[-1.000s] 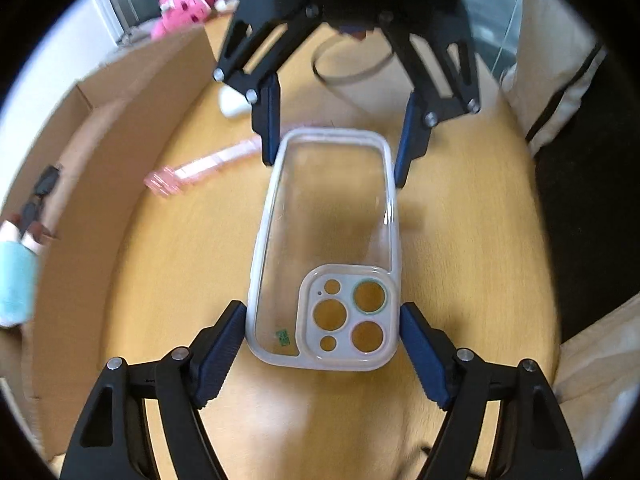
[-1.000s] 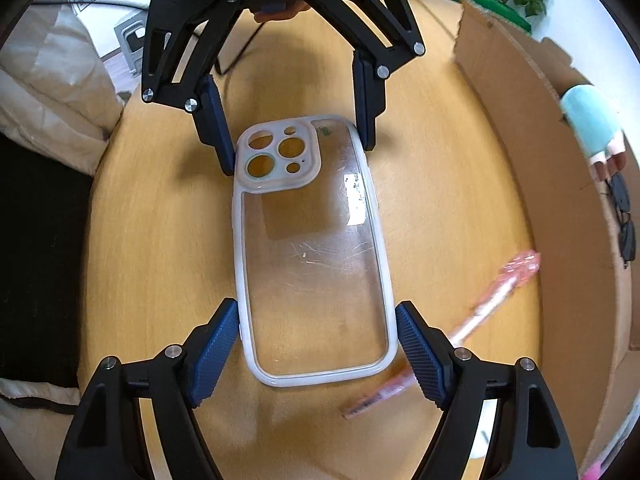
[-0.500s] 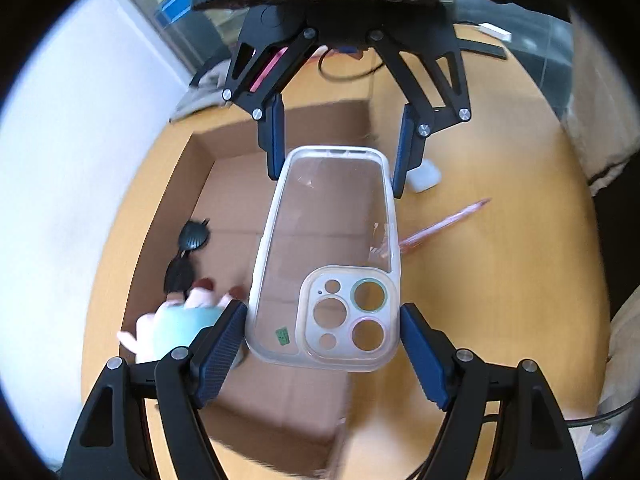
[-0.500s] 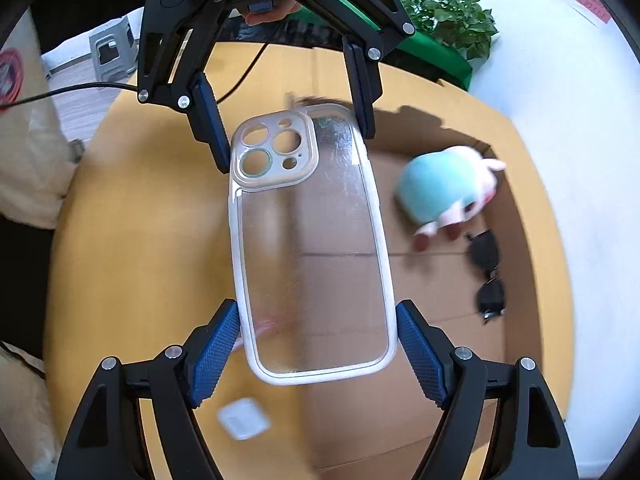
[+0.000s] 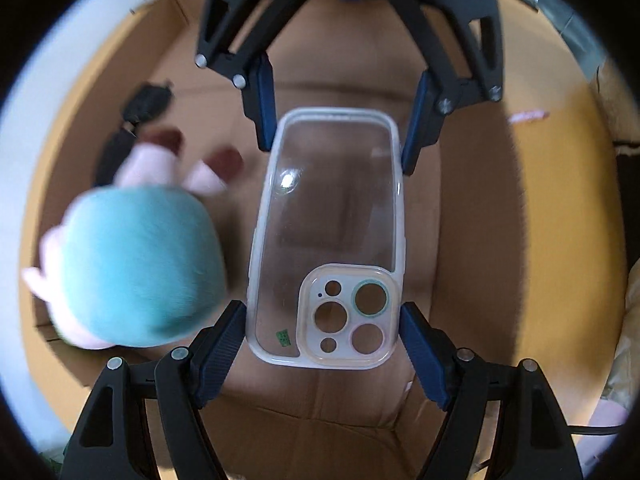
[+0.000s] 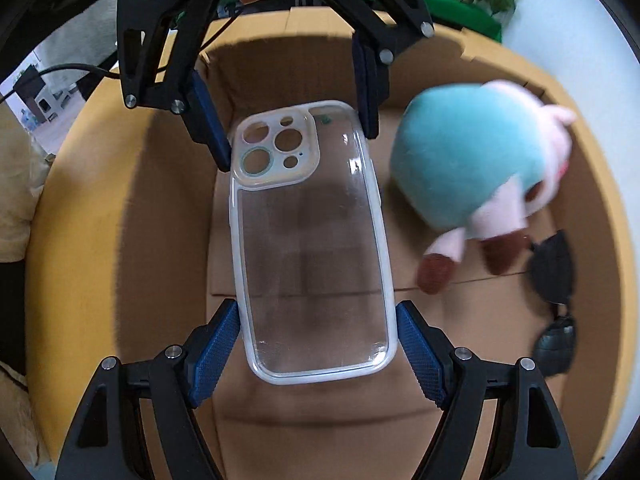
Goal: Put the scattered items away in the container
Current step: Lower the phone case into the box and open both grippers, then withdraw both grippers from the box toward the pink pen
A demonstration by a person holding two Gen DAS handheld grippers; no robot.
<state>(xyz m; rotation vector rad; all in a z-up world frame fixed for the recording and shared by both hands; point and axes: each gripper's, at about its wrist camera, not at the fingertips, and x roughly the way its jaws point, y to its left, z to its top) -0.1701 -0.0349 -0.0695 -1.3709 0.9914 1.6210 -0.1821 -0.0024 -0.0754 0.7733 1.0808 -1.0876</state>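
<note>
Clear phone case [image 5: 326,240] held at both ends, carried flat above open cardboard box [image 5: 472,240]. Left gripper [image 5: 322,344] clamped across camera-cutout end, pads [image 5: 222,346] pressing both long edges. Right gripper [image 6: 318,344] clamped across plain end, pads [image 6: 218,350] on both long edges too. Long axis of case running straight from one gripper to the other, both equally near, neither free. Case directly over bare box floor, not touching it. Teal-and-pink plush toy [image 6: 476,160] already in box, just beside case on one long side; black sunglasses [image 6: 554,304] farther out near box wall. Likely next: lower and let go together; drop zone under case looks clear, plush close enough to snag an edge.
</note>
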